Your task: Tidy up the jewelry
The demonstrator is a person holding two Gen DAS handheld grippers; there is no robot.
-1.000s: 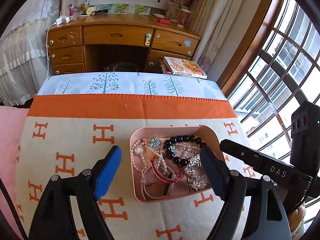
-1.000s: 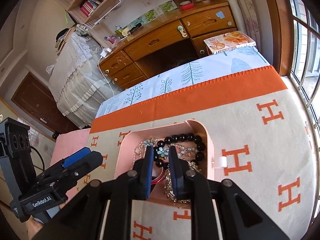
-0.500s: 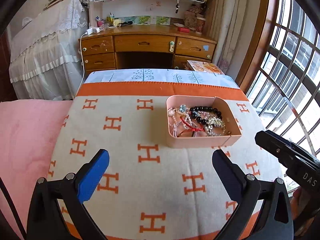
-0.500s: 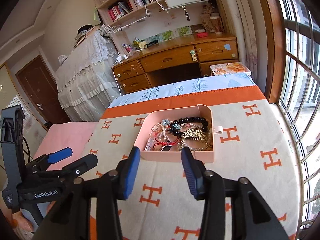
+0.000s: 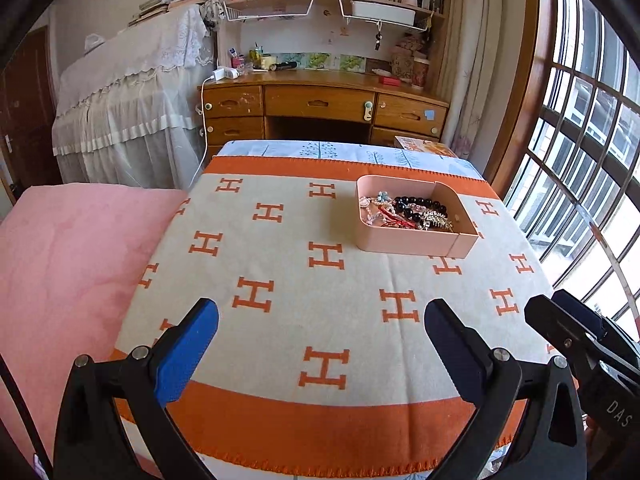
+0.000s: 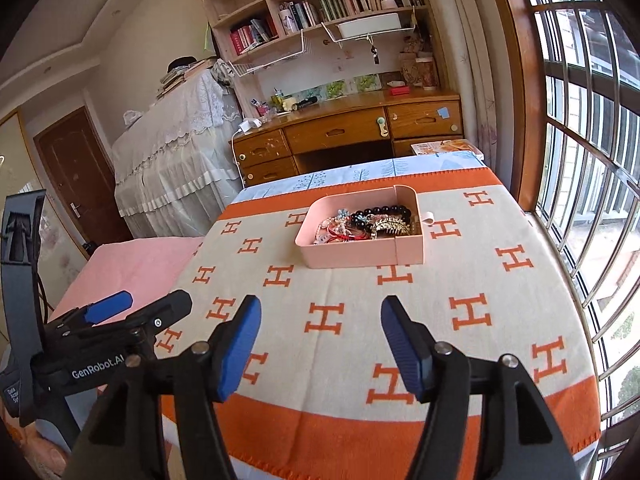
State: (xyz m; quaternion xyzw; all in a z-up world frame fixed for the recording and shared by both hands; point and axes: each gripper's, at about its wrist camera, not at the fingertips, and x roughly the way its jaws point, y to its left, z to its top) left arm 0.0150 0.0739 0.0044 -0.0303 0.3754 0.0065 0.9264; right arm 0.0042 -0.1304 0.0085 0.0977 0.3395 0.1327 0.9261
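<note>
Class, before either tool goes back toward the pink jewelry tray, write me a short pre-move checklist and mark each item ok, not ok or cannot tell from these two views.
1. Left tool open and empty: ok.
2. Right tool open and empty: ok.
3. Pink tray sits flat on the blanket: ok.
4. Jewelry all inside the tray, none on the blanket: ok.
5. Black bead bracelet free of the red cord: cannot tell; the pieces lie piled together.
6. Path between tools and tray unobstructed: ok.
</note>
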